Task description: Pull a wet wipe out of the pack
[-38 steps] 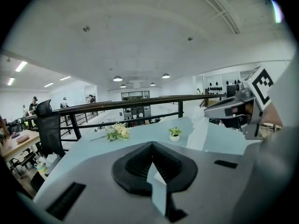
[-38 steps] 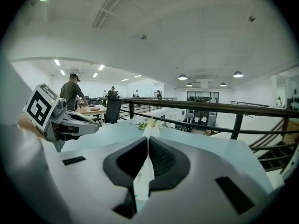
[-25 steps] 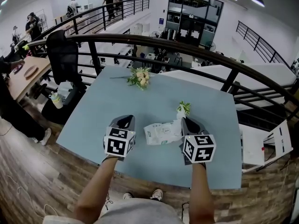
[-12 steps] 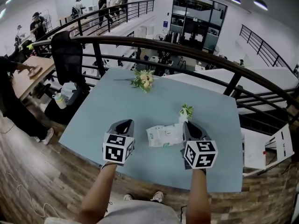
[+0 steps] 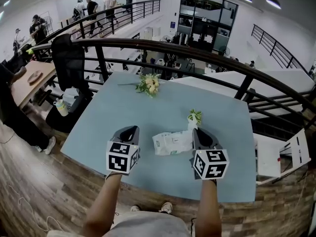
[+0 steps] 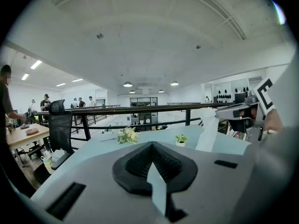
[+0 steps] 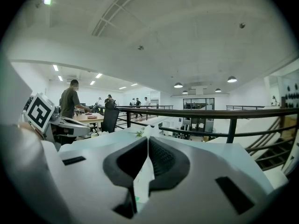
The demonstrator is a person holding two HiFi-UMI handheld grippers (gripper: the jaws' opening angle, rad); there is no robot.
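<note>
- On the blue bench, near its front edge, the wipes pack lies flat between the two tools. A small potted plant stands just behind its right end.
- The right tool has its jaws pressed together on a wet wipe. The left gripper view shows the sheet as a white strip hanging from that tool's tip toward the pack.
- No view shows whether the wipe's lower end has come free of the pack.
- The left tool has its jaws together with nothing between them. It sits beside the pack's left end and does not touch it.
- The wipe is probably thin, limp and damp. It should stretch or tear under a jerk and may drag the next sheet out with it.
- The pinch at the wipe's top edge looks right. A deep bite into the pads would suit a slippery sheet best.
- The pack looks light and soft, so it may lift with the pull. Pressing it down at the left end, away from the opening, would steady it.
</note>
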